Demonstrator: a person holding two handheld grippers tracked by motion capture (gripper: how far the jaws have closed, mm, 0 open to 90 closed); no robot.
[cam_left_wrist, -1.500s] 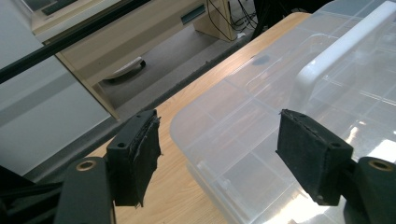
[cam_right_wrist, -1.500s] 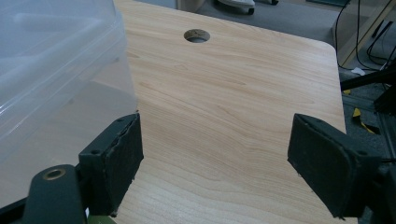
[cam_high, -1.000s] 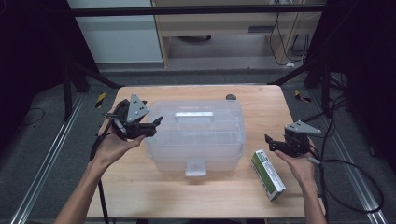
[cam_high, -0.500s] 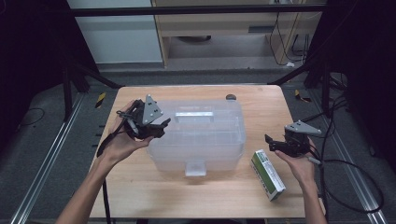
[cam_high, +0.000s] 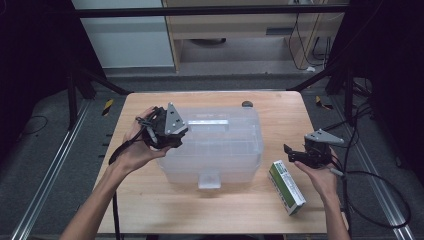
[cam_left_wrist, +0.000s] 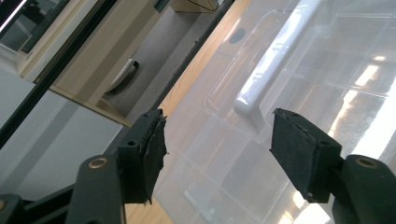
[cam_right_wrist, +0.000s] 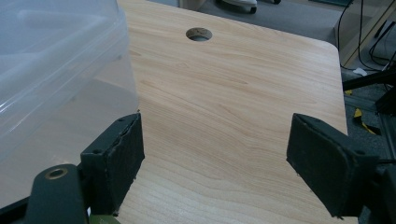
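A: Starting at the left, what is the left gripper (cam_high: 172, 134) doing?

B: The person's left hand (cam_high: 135, 150) holds it at the left end of the clear plastic storage box with a lid and a moulded handle (cam_high: 215, 145). Its jaws have just been closing a little, yet they stand spread. In the left gripper view the left end of the handle (cam_left_wrist: 261, 88) lies beyond the gap between them, and the pads are not pressing on it.

A: Where does the box sit?

B: In the middle of the light wooden table (cam_high: 150, 210), latch tab towards the person.

A: And further right?

B: A green and white rectangular carton (cam_high: 286, 187) lies flat just right of the box. Above its far end hangs the right gripper (cam_high: 292, 154), jaws wide apart over bare wood, pinching nothing.
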